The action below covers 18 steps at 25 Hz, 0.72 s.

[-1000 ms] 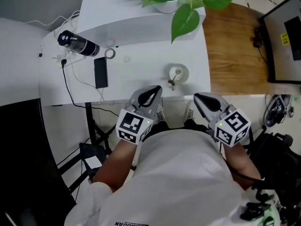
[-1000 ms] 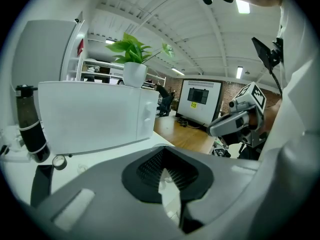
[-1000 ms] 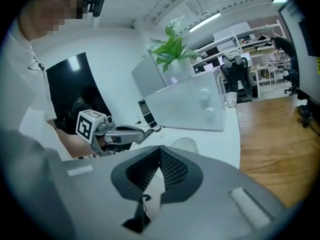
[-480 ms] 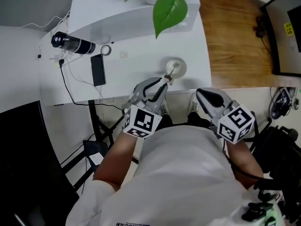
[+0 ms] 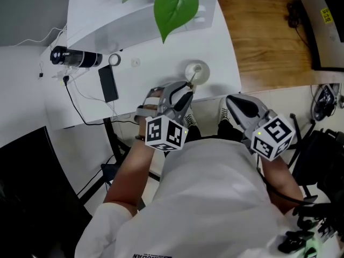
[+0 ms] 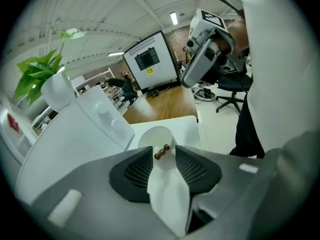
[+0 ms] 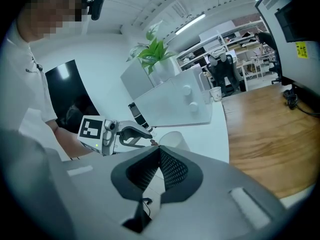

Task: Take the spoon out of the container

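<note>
On the white table (image 5: pixel 161 58) beside a wooden floor (image 5: pixel 263 31), the spoon (image 6: pixel 162 151) stands in the white cup (image 6: pixel 156 136), its brown handle end between the just-opened, unpinching jaws of the left gripper (image 6: pixel 164 156), while the right gripper (image 7: pixel 159 151) hangs closed short of the table's edge

Left tongs (image 5: pixel 185 92) wider apart, nearer spoon (image 5: pixel 192 78)
</note>
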Tool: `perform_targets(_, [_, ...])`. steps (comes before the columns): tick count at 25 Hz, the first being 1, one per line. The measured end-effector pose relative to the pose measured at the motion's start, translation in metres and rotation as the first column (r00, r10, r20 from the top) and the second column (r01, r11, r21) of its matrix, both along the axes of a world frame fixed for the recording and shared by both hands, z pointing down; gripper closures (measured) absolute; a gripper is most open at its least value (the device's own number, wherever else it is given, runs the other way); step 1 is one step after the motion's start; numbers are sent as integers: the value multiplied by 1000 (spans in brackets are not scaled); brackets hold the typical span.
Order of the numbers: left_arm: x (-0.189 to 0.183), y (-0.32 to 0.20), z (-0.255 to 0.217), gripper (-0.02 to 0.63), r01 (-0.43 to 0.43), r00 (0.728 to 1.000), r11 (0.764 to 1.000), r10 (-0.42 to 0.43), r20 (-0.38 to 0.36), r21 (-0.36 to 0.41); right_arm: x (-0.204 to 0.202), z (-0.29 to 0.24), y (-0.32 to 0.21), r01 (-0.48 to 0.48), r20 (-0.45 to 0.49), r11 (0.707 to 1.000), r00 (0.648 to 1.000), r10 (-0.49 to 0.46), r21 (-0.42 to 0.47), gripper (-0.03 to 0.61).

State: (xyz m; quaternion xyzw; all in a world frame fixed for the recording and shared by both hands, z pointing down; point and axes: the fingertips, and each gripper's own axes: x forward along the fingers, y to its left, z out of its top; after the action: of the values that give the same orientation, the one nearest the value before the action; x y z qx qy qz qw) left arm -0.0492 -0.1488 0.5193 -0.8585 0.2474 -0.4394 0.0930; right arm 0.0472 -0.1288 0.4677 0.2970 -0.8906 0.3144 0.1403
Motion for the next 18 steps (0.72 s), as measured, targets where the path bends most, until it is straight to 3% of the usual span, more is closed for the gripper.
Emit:
perform_targets(12, [4,-11,15,468,-75,995,997,75,58,-13,14,5,2,-80,-4,997,997,79,-15,572])
perform_targets(18, [8,-11,15,508,-85,995,996,86,54,-8,16,5,2,-90,-9,996,996,90,-15,572])
